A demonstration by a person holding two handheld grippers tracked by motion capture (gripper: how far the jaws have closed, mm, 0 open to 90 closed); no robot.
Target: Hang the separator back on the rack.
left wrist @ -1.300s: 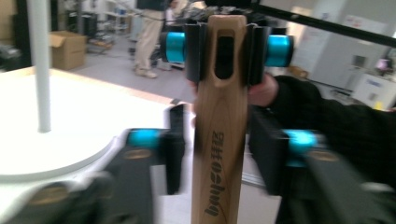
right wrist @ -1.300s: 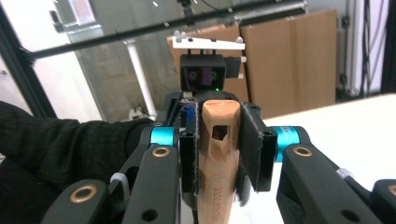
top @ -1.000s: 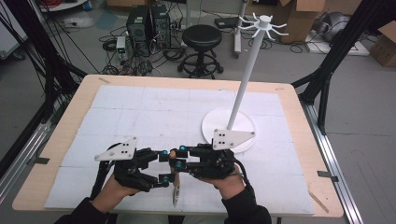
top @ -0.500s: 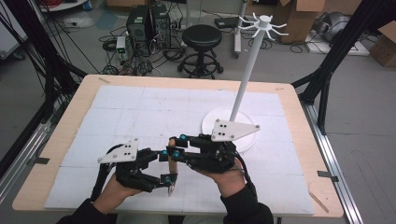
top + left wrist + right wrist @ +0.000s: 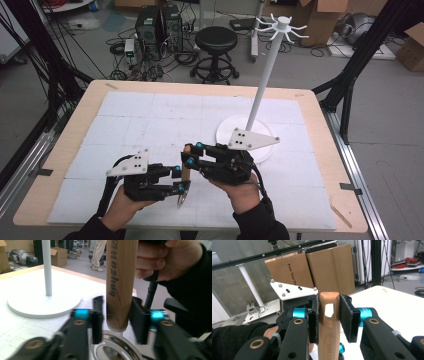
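Right gripper view: right gripper point(image 5: 329, 320) clamps wooden handle point(image 5: 329, 322) (upright)

At the centre of the frame the right gripper point(image 5: 329, 320) clamps its black padded jaws on a pale wooden handle with a slotted hole point(image 5: 328, 325) near its top. Behind it, in the upper middle, stand brown cardboard boxes point(image 5: 312, 270); a grey three-cornered plate point(image 5: 292, 291) sits left of centre, and a black sleeve point(image 5: 234, 336) fills the lower left.

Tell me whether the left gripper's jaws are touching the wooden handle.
Cannot tell. In the left gripper view the jaws of the left gripper, just closing, flank the wooden handle; motion blur hides any contact.
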